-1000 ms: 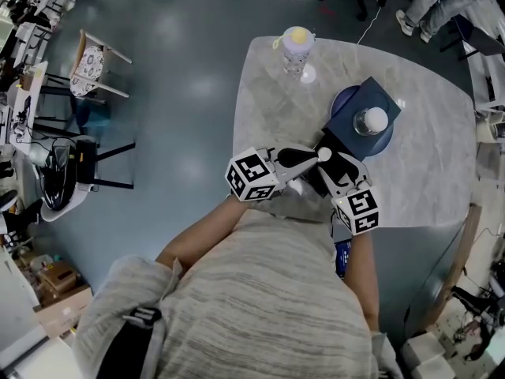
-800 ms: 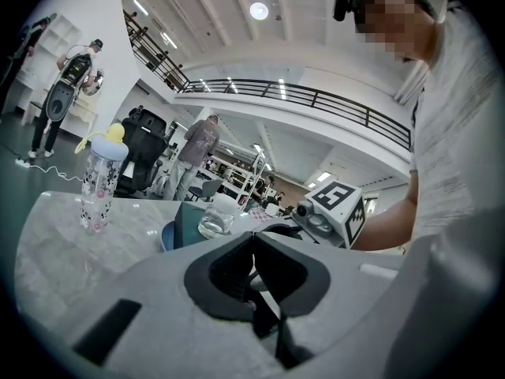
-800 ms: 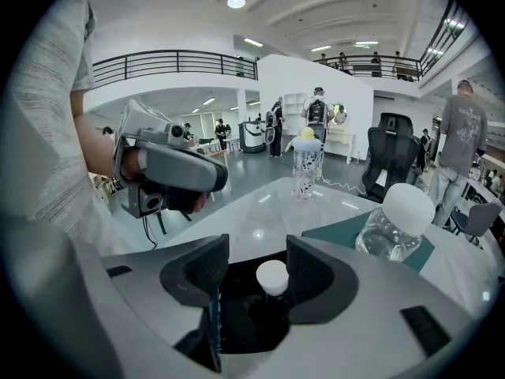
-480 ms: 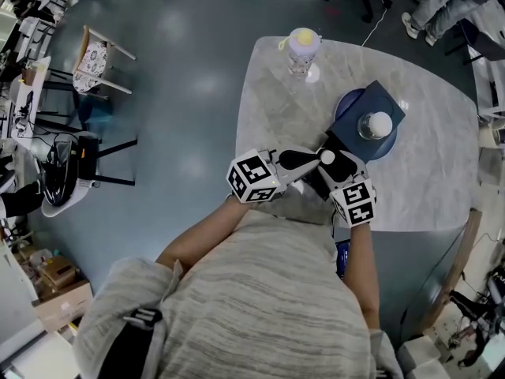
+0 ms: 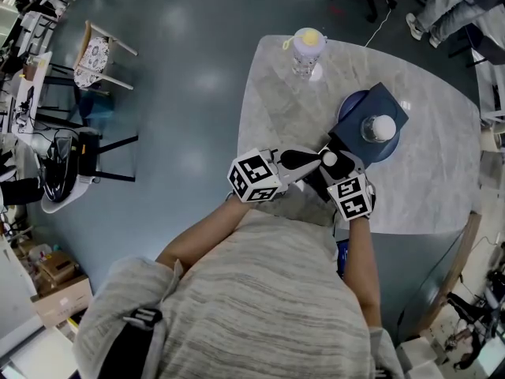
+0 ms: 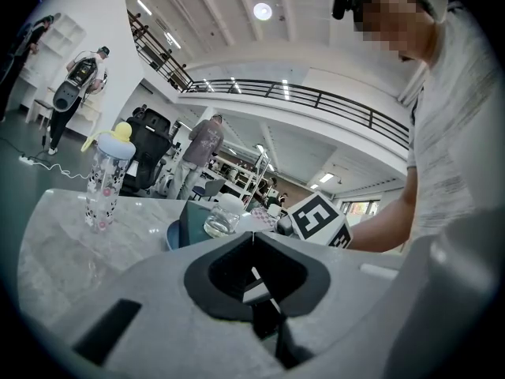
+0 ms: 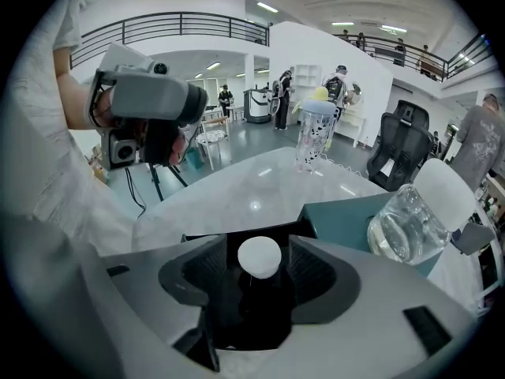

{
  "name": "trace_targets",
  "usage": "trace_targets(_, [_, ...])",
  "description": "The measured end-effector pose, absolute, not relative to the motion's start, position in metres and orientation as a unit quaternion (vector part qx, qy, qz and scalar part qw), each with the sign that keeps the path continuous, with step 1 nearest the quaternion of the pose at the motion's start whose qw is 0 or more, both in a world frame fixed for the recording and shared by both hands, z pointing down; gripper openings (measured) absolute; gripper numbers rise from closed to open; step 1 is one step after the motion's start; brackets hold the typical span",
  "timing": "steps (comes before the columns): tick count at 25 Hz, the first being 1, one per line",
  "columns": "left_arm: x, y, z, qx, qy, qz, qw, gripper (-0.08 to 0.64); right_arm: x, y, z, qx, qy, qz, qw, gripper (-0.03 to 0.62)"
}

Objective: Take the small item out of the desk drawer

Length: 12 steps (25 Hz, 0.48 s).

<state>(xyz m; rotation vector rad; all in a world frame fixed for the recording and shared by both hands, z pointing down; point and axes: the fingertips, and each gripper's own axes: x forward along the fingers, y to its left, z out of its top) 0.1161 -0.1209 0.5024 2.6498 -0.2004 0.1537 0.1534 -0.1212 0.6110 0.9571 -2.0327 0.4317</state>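
Toppling worries me: my right tongs, just opened wide, straddle the white-capped item at the bench edge, left tongs pressed together, so a skewed squeeze could knock it.

- Clear plastic bottle with yellow cap: at the far edge of the pale marble counter.
- Dark square box: right of the bottle and nearer, with a clear white-lidded glass jar on top.
- Small white ball: before the box, by the counter's near edge.
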Motion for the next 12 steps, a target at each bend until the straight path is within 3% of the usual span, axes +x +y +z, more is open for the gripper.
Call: trace_targets(12, [0.116,-0.122,0.504,0.967,-0.070,0.059,0.239,0.017,0.157,-0.126,0.634,0.370,-0.793,0.166,0.454,0.209])
